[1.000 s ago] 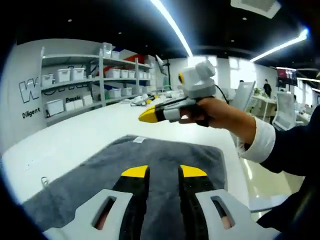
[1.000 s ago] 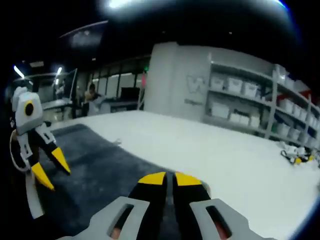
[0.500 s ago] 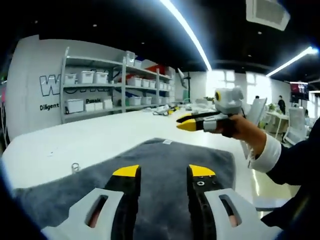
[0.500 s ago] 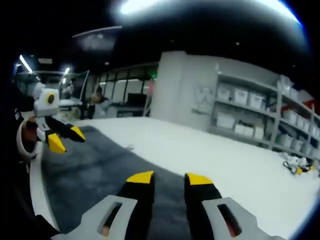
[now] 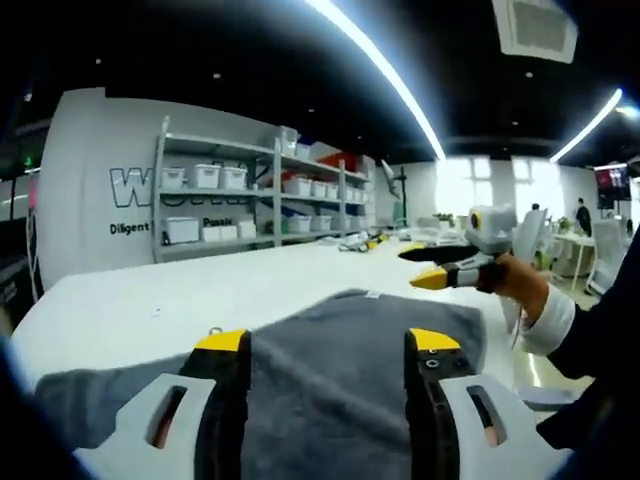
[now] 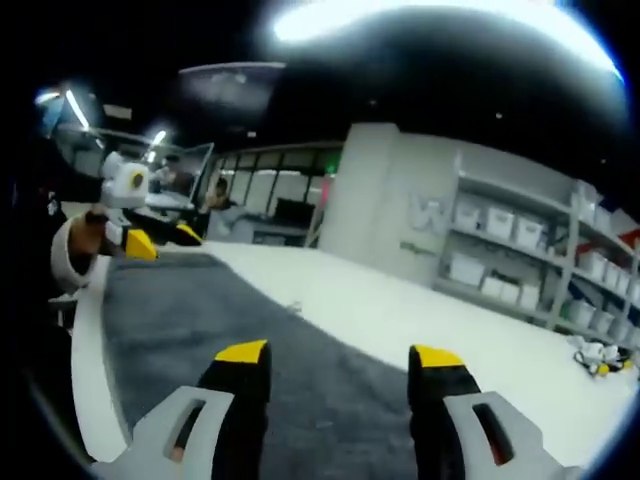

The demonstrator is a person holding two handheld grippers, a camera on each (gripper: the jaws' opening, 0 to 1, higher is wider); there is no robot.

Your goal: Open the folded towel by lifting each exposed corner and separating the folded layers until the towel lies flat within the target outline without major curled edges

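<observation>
Grey towel [image 5: 330, 370]: spread on the white bench [image 5: 150, 300], its near part directly under both grippers.

Left gripper [image 5: 325, 345]: jaws released and set wide, wider than half a second ago and far wider than a second ago, when they stood nearly together; nothing between them, towel showing through the gap.

Right gripper [image 6: 340, 355]: jaws likewise parted wide, up from nearly closed a second ago; empty, above the towel's near part.

Seen in the left gripper view, the right gripper [image 5: 440, 278] sits smaller and further right than before, held by a hand [image 5: 515, 285] over the towel's far edge.

Shelving [image 5: 270, 190] with white bins: along the wall behind.
</observation>
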